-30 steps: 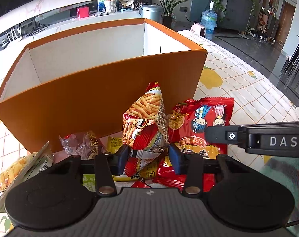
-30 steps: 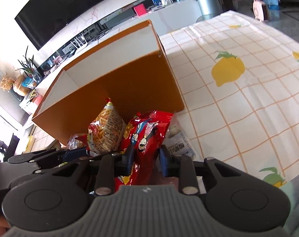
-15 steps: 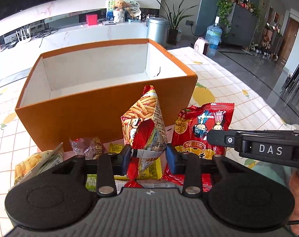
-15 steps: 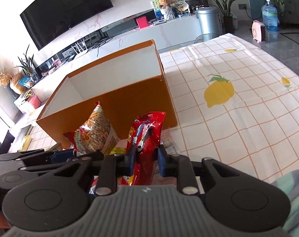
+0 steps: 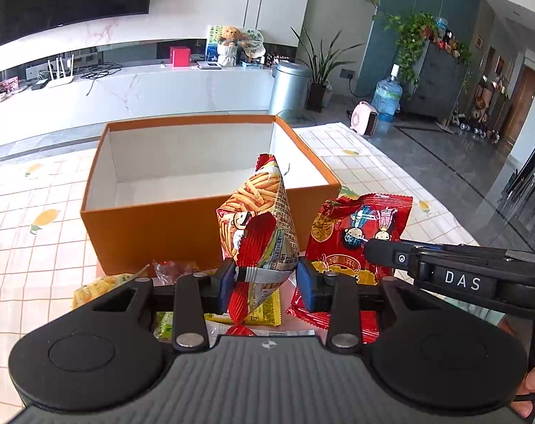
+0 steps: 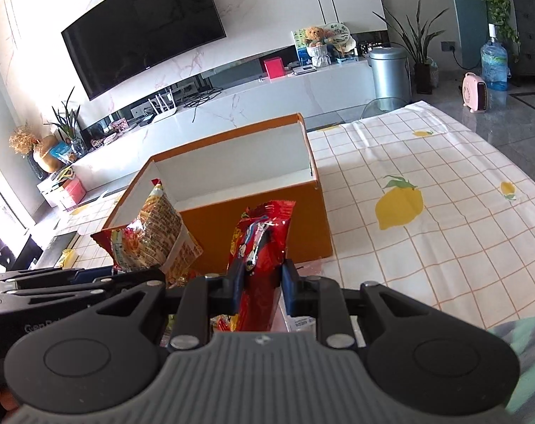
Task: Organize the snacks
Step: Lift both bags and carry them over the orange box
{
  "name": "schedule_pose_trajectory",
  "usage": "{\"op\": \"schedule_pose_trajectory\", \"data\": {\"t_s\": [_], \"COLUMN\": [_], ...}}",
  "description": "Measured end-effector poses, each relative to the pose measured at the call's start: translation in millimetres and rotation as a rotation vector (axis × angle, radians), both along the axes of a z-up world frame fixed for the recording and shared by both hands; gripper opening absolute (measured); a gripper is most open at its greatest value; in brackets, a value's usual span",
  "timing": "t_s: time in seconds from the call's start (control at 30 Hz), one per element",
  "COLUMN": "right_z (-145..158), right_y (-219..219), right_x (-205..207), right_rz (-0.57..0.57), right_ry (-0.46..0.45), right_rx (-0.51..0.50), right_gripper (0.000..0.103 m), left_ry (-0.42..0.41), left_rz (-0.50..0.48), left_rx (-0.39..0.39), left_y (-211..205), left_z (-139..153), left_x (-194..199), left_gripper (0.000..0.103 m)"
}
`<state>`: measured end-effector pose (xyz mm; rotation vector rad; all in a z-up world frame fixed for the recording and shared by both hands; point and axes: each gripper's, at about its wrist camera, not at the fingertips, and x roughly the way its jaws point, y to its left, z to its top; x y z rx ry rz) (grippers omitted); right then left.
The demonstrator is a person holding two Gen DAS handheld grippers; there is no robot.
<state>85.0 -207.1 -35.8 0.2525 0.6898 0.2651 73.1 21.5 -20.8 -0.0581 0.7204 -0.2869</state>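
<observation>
Sunlight is falling across a living room with a big TV point(image 6: 143, 39) on a marble wall, and a lemon-print cloth point(image 6: 426, 219) is covering the table where an orange box point(image 5: 154, 226) is sitting open, nothing showing on the part of its white floor that can be seen. Compared with a second ago, both bags are riding much higher: then they were hanging low against the box's front wall, and now their tops are reaching above its near rim. The left gripper point(image 5: 264, 281) is pinching the fries bag point(image 5: 258, 219) by its lower seam, blue pads pressed in on either side. The right gripper point(image 6: 258, 282) is squeezing the red bag point(image 6: 262, 247) narrowly at its middle, so the pack is standing upright between the fingers. Both bags are hanging just in front of the box, not yet over it. A few more snacks point(image 5: 90, 284) are lying on the cloth below, between the grippers and the box. To my eye the lift is done and the carry is coming next: each bag needs to travel forward over the rim before being let go, and the floppy fries bag looks likeliest to catch the edge.
</observation>
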Motion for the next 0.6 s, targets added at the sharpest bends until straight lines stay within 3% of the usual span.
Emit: {"op": "schedule_pose_trajectory", "data": {"t_s": [0.3, 0.6], "right_z": [31, 61], "right_y": [16, 44], "right_x": [-4, 16], "right_rz": [0.050, 0.116], "right_ry": [-0.083, -0.142], "right_rx": [-0.017, -0.045], "right_gripper": [0.019, 0.019], "left_ry": [-0.048, -0.082], "left_rz": [0.057, 0.124], "left_rx": [-0.013, -0.007], "left_y": [17, 36], "left_z": [24, 41], "left_x": [-5, 4], "left_gripper": [0.041, 0.041]}}
